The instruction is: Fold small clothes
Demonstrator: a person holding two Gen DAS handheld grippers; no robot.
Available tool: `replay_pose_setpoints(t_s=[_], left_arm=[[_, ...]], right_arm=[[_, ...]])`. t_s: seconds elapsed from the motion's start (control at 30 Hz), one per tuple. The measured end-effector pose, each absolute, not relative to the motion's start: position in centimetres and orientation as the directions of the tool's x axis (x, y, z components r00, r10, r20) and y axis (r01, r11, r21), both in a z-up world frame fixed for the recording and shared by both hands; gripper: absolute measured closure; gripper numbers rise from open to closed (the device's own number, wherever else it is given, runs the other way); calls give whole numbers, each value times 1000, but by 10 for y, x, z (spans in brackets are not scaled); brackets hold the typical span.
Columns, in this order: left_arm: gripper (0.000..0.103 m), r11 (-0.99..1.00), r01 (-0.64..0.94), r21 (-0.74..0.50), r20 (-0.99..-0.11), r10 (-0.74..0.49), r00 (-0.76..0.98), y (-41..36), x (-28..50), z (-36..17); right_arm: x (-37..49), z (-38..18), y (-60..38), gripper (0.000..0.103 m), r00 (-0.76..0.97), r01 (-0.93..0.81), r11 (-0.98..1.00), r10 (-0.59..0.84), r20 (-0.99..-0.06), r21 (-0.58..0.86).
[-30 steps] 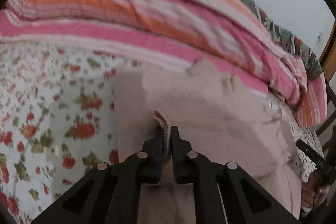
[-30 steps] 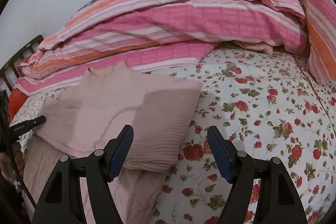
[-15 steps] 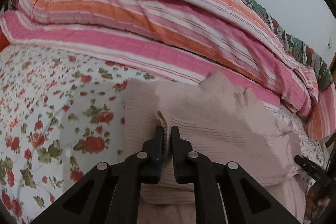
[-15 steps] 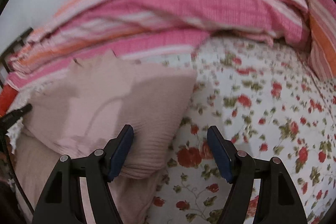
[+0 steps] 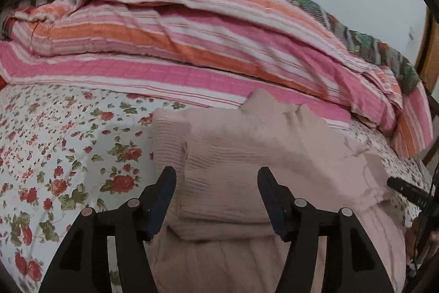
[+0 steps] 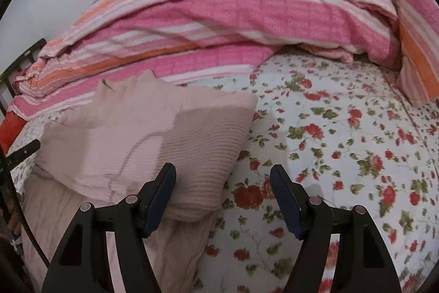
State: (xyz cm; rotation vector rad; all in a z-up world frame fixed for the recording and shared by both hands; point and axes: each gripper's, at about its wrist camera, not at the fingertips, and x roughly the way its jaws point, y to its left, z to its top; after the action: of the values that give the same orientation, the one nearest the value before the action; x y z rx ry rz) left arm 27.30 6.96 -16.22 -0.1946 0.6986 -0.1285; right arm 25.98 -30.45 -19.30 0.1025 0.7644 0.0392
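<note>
A pale pink ribbed knit garment (image 5: 247, 155) lies folded on the flowered bedsheet (image 5: 55, 142), on top of a thinner pink piece (image 5: 219, 260). My left gripper (image 5: 216, 177) is open and empty, its jaws standing wide over the folded edge. In the right wrist view the same garment (image 6: 164, 133) lies at the left. My right gripper (image 6: 223, 175) is open and empty, over the garment's right edge and the sheet (image 6: 343, 142).
A heaped pink and orange striped quilt (image 5: 205, 51) runs along the back of the bed, also in the right wrist view (image 6: 233, 18). A dark bed frame (image 6: 24, 56) stands at the left. The other gripper's black tip (image 5: 406, 190) shows at the right.
My left gripper has let go of the garment's edge and opened wide; the fold now lies flat. The right gripper stayed open and shifted slightly.
</note>
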Motion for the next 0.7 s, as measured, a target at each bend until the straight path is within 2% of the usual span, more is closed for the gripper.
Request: replay_pose_setpoints(t_s=[0.1, 0.2, 0.4, 0.63, 0.7], left_arm=[[46, 974, 59, -217, -610, -182, 771, 64, 256, -156], [51, 983, 106, -149, -603, -176, 778, 52, 234, -147], [51, 983, 148, -107, -632, -182, 753, 46, 173, -137], [51, 966, 111, -234, -671, -243, 701, 86, 95, -166], [44, 952, 107, -286, -678, -280, 679, 97, 76, -182]], right_arm=[[234, -176, -301, 40, 774, 21, 994, 55, -631, 111], [212, -164, -294, 47, 758, 16, 995, 55, -650, 103], [145, -154, -283, 49, 740, -37, 998, 57, -670, 45], [67, -186, -274, 49, 684, -72, 994, 112, -721, 86], [50, -198, -272, 51, 682, -74, 994, 111, -723, 83]])
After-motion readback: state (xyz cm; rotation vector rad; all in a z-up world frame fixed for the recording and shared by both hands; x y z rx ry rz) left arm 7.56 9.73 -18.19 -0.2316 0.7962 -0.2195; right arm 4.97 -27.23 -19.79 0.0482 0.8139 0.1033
